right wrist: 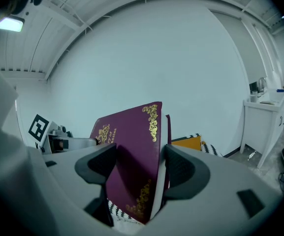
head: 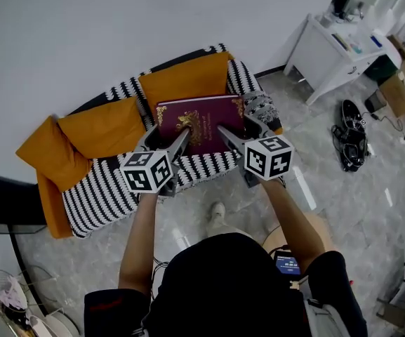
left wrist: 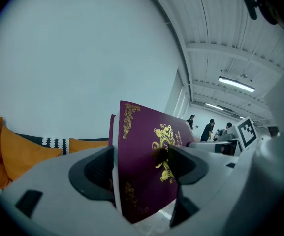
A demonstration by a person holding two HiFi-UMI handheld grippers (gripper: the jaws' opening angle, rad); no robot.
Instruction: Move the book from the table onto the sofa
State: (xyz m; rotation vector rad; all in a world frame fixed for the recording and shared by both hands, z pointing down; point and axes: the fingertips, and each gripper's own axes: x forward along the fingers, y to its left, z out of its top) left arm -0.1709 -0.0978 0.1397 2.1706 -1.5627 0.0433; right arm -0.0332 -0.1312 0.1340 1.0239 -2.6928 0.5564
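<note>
- Maroon with gilt ornament, the book (head: 201,121) was held over the sofa (head: 104,188), its front cover turned up towards the head camera.
- It sat just in front of the orange cushions (head: 184,79) and above the black-and-white striped seat. No view showed whether its lower edge touched the seat.
- The left gripper (head: 167,137) was clamped on the book's left edge. In the left gripper view its dark pads (left wrist: 100,171) pressed on the front and back covers, with the white page block between them.
- The right gripper (head: 238,128) gripped the book's right edge the same way. In the right gripper view its pads (right wrist: 181,168) were narrowed onto the covers, and a strip of the striped fabric showed below.
- Both forearms reached forward, so the book spanned the gap between the two grippers.
- A white desk (head: 328,51) stood by the wall to the right, well apart from the sofa, on the pale stone-patterned floor (head: 370,209).
</note>
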